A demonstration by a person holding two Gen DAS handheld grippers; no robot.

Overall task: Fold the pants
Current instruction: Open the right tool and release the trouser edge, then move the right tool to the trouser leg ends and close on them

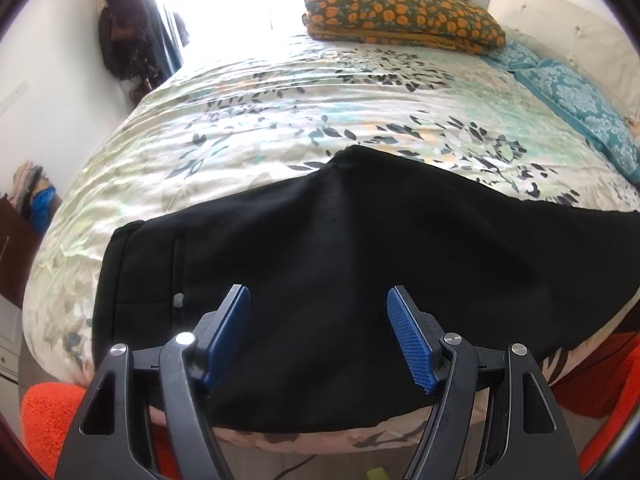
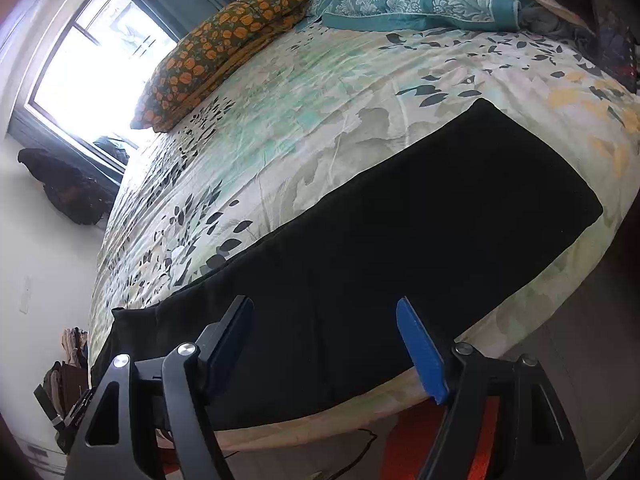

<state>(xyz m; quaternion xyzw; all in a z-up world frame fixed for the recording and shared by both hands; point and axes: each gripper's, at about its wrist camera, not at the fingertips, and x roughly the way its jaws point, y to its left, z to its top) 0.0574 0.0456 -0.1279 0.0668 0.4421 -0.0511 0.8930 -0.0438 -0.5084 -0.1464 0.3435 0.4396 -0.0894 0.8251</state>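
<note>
Black pants (image 1: 340,256) lie flat along the near edge of the bed, folded lengthwise, waistband and a back pocket at the left. In the right wrist view the pants (image 2: 400,232) stretch as a long black strip toward the hem at the upper right. My left gripper (image 1: 318,300) hovers over the waist part, blue pads wide apart, nothing between them. My right gripper (image 2: 326,312) hangs above the middle of the pants near the bed edge, jaws apart and empty.
The bed (image 1: 280,112) carries a floral duvet. An orange-flowered folded blanket (image 1: 400,16) and teal pillows (image 1: 580,104) lie at the far end. A bright window (image 2: 92,60) and dark bags (image 1: 120,32) stand by the wall. An orange rug (image 1: 44,412) covers the floor below.
</note>
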